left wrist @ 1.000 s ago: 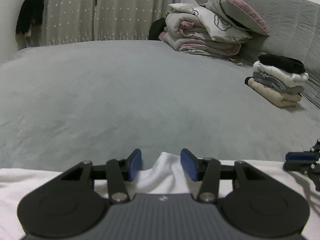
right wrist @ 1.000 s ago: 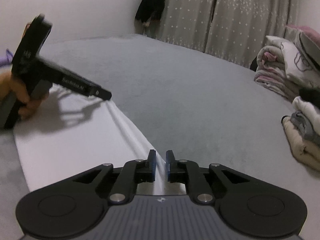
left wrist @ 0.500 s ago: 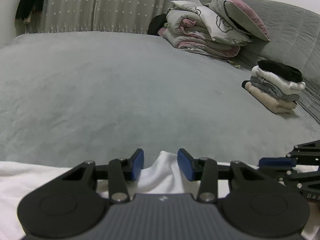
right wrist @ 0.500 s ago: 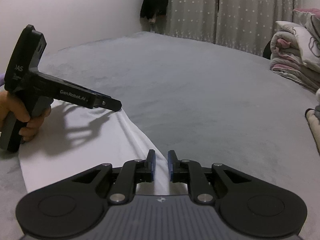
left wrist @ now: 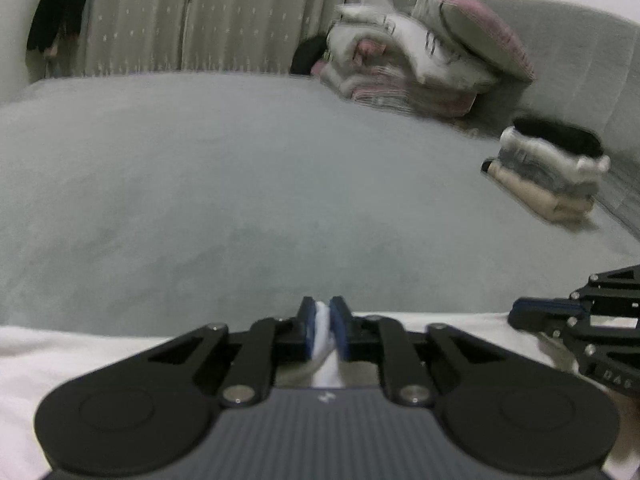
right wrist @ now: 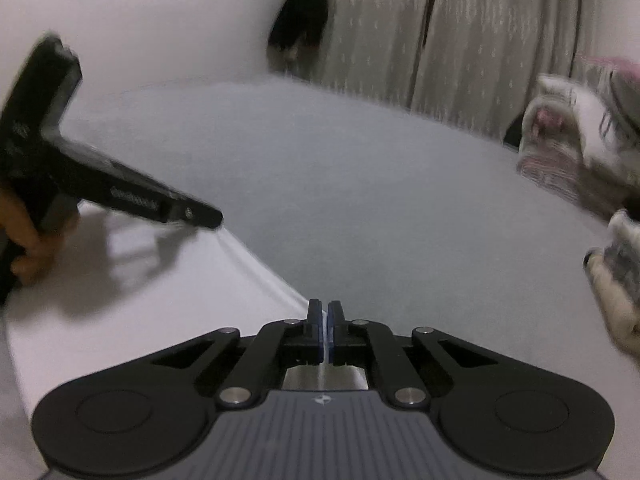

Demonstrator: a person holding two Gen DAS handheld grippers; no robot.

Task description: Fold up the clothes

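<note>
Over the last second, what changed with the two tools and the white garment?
The left tool has just been closing and now pinches the raised fold of the white garment, which a second ago stood loose between its open pads. The right tool, already nearly closed on the garment's edge, tightened fully. The garment still lies flat on the grey bed; the stack of folded clothes stays untouched.

A home bedroom: a wide bed (left wrist: 240,184) under a grey cover, bundled bedding and a pillow (left wrist: 420,60) by the padded headboard (left wrist: 568,64), a stack of folded clothes (left wrist: 548,168), and pale dotted curtains (left wrist: 192,20) behind.
</note>
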